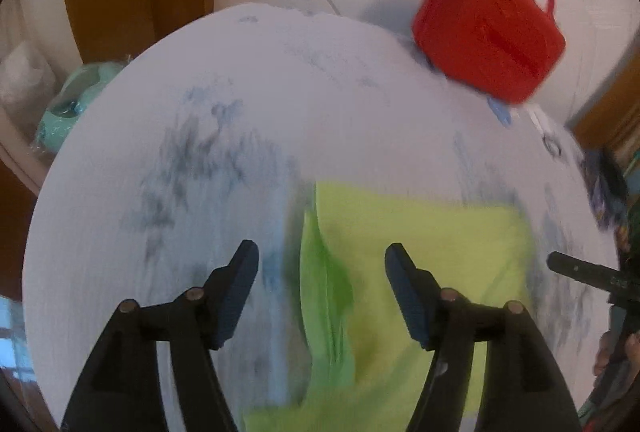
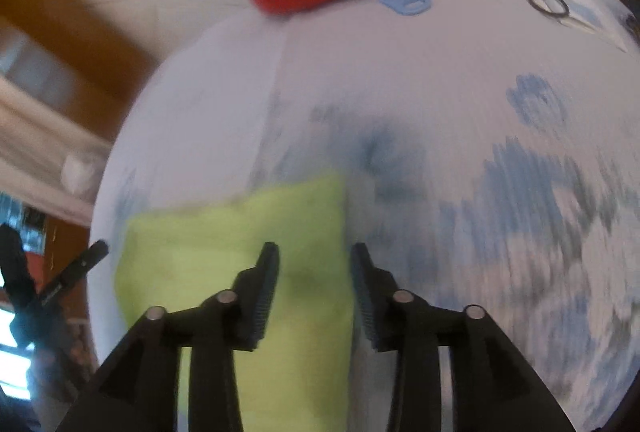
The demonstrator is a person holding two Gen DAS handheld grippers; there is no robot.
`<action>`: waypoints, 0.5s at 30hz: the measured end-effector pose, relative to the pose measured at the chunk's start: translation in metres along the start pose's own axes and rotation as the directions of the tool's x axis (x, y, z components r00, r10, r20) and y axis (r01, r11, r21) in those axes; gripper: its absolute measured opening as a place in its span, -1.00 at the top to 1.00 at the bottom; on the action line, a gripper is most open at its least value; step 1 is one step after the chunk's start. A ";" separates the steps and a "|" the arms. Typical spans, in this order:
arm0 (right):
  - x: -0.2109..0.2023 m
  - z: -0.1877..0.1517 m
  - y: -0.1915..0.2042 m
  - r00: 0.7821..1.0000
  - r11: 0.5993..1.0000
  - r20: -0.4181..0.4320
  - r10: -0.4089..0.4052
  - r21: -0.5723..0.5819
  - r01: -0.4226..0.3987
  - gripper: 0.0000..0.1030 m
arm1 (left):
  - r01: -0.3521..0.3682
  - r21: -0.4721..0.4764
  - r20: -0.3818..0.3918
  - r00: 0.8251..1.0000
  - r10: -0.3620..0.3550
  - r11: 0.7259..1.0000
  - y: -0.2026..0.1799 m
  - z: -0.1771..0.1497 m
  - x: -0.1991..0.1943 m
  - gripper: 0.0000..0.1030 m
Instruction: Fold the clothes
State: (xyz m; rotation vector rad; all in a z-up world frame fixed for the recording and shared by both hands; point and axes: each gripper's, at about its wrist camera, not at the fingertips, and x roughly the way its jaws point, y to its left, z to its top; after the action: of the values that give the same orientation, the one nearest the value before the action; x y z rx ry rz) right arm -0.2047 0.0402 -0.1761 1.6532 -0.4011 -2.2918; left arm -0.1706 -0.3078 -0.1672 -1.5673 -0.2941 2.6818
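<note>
**Fold step: both claws released over the cloth**

Left gripper spread wide, empty — hovering over the lime-green garment near the tabletop's near edge. Right gripper also released, straddling the garment's right edge. The garment looks partly folded; frames are blurred, so the layer count is unclear. Likely next: close on an edge, then fold over. Red case sits at the far edge, well apart.
</note>
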 end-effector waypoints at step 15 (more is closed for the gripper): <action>0.008 -0.082 -0.002 0.976 0.993 -0.192 -0.101 -0.076 0.088 0.64 | -0.118 -0.030 -0.048 0.992 0.117 0.993 0.017 -0.053 -0.012 0.43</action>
State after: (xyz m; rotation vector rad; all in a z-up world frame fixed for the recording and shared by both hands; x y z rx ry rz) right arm -0.1293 0.0339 -0.2090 1.8791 -0.2030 -2.1543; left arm -0.1177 -0.3183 -0.1856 -1.7053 -0.2534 2.7354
